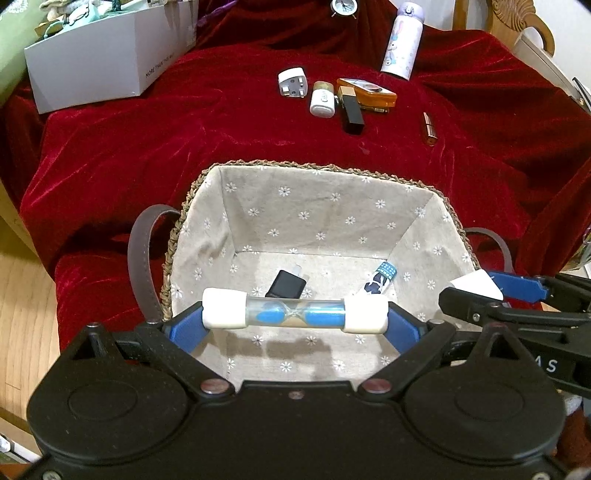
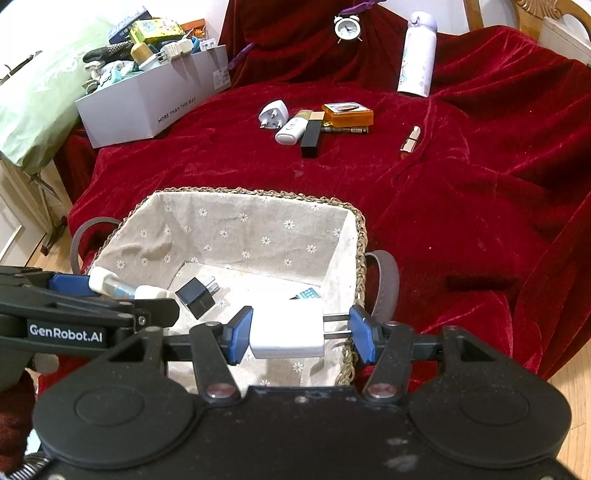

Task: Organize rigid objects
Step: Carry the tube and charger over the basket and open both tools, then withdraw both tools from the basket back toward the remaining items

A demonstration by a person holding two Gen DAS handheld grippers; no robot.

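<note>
A woven basket with flowered cloth lining stands on the red cloth; it also shows in the right wrist view. My left gripper is shut on a blue sand timer with white end caps, held sideways above the basket's near part. My right gripper is shut on a white plug adapter, held over the basket's near right rim. In the basket lie a black charger and a small patterned tube.
Beyond the basket on the red cloth lie a white plug, a white case, a black box, an orange box and a lipstick. A bottle and a clock stand farther back. A full white box is far left.
</note>
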